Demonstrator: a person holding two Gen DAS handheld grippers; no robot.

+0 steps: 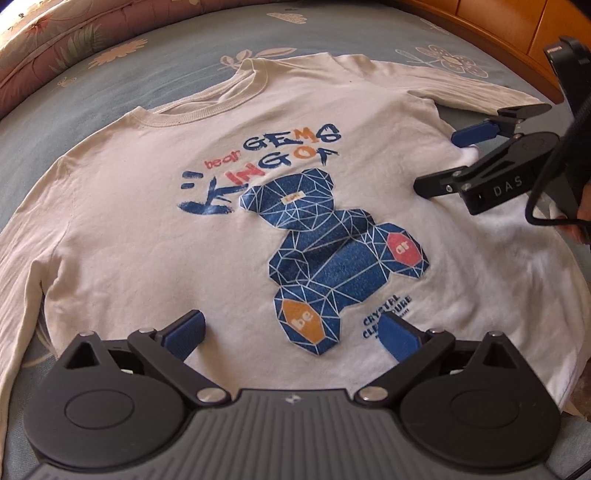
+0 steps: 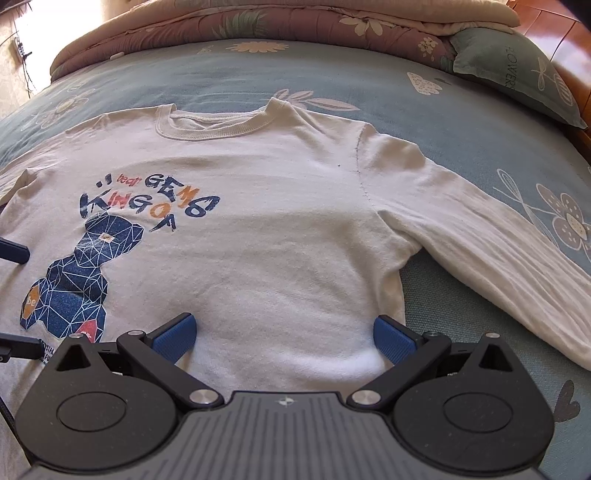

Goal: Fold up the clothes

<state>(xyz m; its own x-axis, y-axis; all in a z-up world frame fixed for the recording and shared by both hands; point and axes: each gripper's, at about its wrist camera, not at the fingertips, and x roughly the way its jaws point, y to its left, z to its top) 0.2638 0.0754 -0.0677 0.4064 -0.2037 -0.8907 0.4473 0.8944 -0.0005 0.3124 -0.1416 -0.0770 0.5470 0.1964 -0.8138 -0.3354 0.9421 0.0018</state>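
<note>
**White long-sleeved shirt spread flat on the bed, both grippers open over its hem**

A white long-sleeved cotton shirt with a blue geometric bear print (image 1: 207, 206) lies face up and spread flat on a pale blue bed sheet patterned with cream flowers (image 2: 369, 70). Its ribbed collar (image 2: 218, 127) points toward the head of the bed, and one sleeve (image 2: 491, 258) stretches out to the side across the sheet.

The left gripper (image 1: 291, 332) hovers low over the lower part of the shirt beside the bear print, its blue-padded fingers spread wide with nothing between them. The right gripper (image 2: 284, 336) sits over the plain white area near the shirt's side seam, its fingers equally wide apart and empty; whether the pads touch the cloth cannot be told.

Beyond the shirt, a folded pinkish floral quilt (image 2: 295, 22) lies along the head of the bed, with a grey-green pillow (image 2: 517, 74) beside it and a wooden bed frame (image 1: 491, 26) at the edge.
</note>
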